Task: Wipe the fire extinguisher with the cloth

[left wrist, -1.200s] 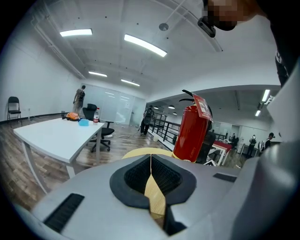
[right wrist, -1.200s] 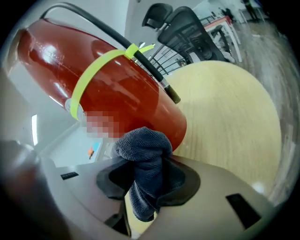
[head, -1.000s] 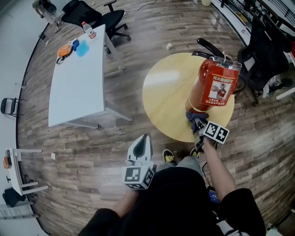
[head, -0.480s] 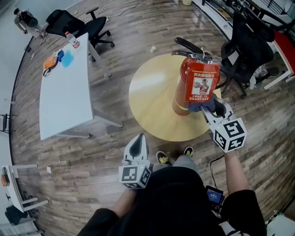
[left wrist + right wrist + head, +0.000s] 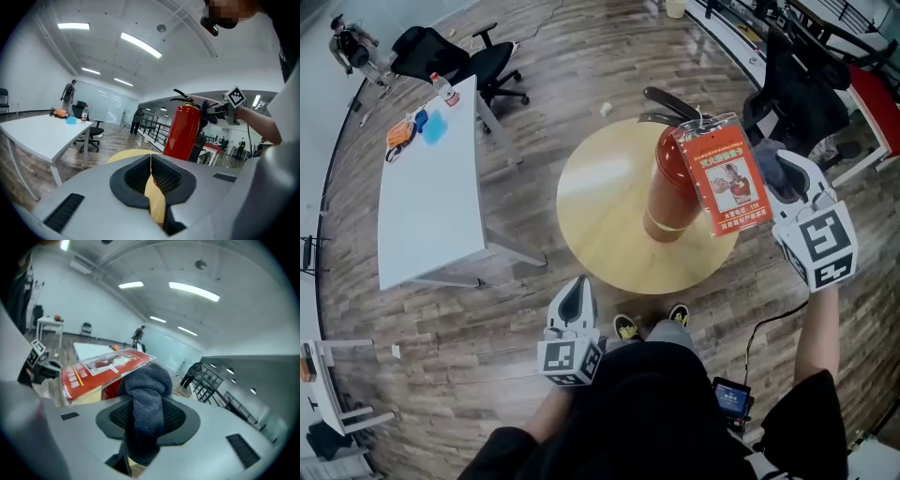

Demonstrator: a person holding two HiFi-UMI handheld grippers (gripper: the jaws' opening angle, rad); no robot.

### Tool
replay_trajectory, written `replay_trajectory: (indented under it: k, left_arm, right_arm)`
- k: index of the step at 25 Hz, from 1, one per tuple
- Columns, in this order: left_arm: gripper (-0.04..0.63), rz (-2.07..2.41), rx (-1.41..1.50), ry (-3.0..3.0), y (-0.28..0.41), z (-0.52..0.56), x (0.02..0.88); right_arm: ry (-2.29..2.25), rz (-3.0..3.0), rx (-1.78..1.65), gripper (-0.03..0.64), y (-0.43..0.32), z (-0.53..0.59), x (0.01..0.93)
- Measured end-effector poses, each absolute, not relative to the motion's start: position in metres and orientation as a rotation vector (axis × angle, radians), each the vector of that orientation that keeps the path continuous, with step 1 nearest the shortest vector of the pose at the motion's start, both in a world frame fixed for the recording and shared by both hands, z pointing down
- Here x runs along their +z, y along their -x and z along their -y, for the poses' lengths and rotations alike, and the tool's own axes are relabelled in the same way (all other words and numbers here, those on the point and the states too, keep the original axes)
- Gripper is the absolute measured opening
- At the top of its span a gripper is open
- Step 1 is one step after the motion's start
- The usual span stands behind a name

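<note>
A red fire extinguisher (image 5: 671, 187) stands upright on the round wooden table (image 5: 600, 211), black handle on top. A laminated red tag (image 5: 728, 186) hangs from its neck, swung out sideways. My right gripper (image 5: 780, 173) is raised beside the upper body, shut on a grey-blue cloth (image 5: 146, 399) that bulges from the jaws under the tag (image 5: 101, 373). My left gripper (image 5: 577, 300) hangs low near my body, shut with nothing in it; its view shows the extinguisher (image 5: 185, 131) ahead.
A long white table (image 5: 427, 187) with a bottle (image 5: 444, 90) and small items stands to the left, a black office chair (image 5: 450, 56) behind it. More chairs and desks (image 5: 811, 84) crowd the right. People stand in the distance (image 5: 69, 96).
My right gripper has risen with the cloth from the extinguisher's base to its upper part, pushing the hanging tag outward. The left gripper has stayed put.
</note>
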State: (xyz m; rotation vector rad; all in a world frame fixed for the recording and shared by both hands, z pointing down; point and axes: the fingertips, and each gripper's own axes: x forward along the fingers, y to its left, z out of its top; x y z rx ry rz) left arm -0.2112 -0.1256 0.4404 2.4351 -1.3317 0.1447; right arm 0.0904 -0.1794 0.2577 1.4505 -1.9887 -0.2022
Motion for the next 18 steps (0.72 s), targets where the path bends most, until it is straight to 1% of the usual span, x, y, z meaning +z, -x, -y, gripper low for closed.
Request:
replay_trajectory:
  k: [3,6,11,18]
  left_arm:
    - [0.023,1.327,0.139,-2.439,0.21,0.126,0.438]
    - [0.023,1.321,0.136,-2.444,0.206,0.126,0.437]
    - [0.023,1.331,0.124,-2.436,0.206,0.123,0.436]
    - [0.023,1.371,0.134,-2.416,0.209,0.126,0.435]
  right_arm:
    - [-1.256,1.922,-0.317,0.143,-0.063,0.189,0.242]
    - [-1.134,1.905,-0.259,0.143,-0.051,0.198,0.24]
    - [-1.099,1.976,-0.061,0.143,-0.067,0.192,0.251]
    - [-1.147,2.068,0.055,0.143,-0.091,0.183,0.277]
